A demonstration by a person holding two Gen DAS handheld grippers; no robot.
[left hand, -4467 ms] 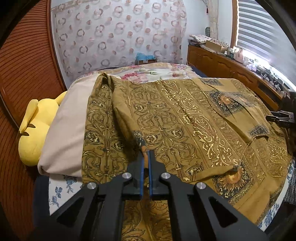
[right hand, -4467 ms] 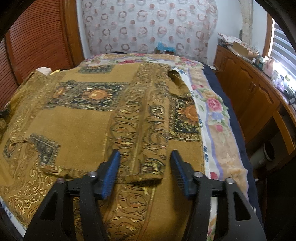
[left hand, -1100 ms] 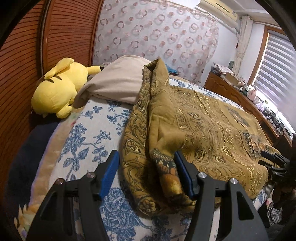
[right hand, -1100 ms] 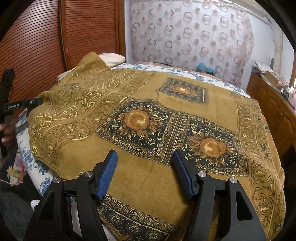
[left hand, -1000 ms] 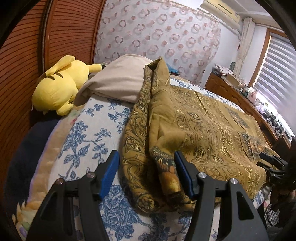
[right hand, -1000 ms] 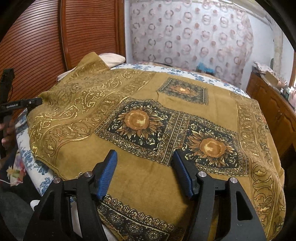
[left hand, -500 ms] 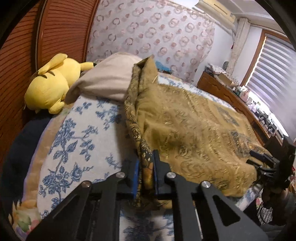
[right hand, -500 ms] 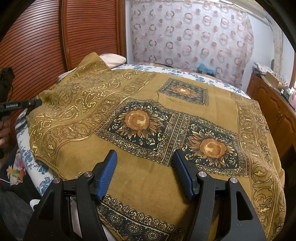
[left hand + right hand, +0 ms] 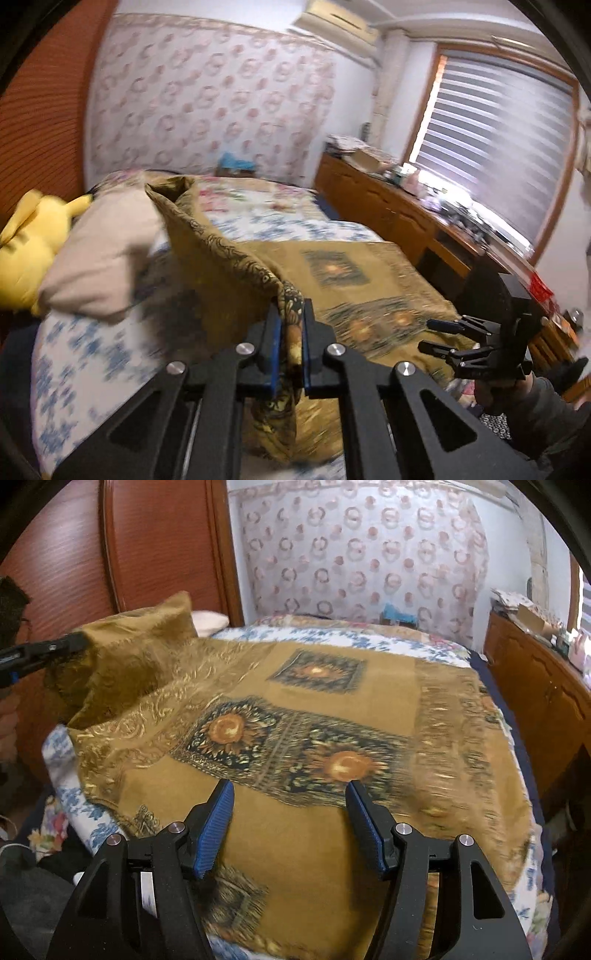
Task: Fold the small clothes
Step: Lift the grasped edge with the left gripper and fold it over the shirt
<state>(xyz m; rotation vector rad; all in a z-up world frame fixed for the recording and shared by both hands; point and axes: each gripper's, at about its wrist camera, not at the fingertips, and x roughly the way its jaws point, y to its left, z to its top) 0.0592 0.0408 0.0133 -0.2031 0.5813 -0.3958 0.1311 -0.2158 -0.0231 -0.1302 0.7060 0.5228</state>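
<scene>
now your left gripper (image 9: 290, 343) is clenched on a bunched edge of the mustard patterned garment (image 9: 332, 746), raising that corner into a peaked ridge above the bed (image 9: 92, 354); in the right wrist view the lifted corner stands at the far left with the gripper tip touching it, while the rest of the cloth lies spread flat over the floral bedcover (image 9: 62, 775). your right gripper (image 9: 291, 823) hangs just above the near part of the cloth, blue pads (image 9: 214, 827) spread wide and grasping nothing. judged from its drape, the fabric is light, soft and limp: it sags from a single hold, creases where pinched, and will trail rather than keep a straight fold line. its sheen suggests it may slide on itself, so a shallow pinch could slip. take hold at hems or corners, catching all layers deep between the pads, and let the free gripper pin or lift a matching near corner so the edge travels level. beside the lifted corner lie a beige pillow (image 9: 107, 254) and a yellow plush toy (image 9: 29, 251), near enough to snag a dragged edge. motion blur hides fine detail of the weave.
</scene>
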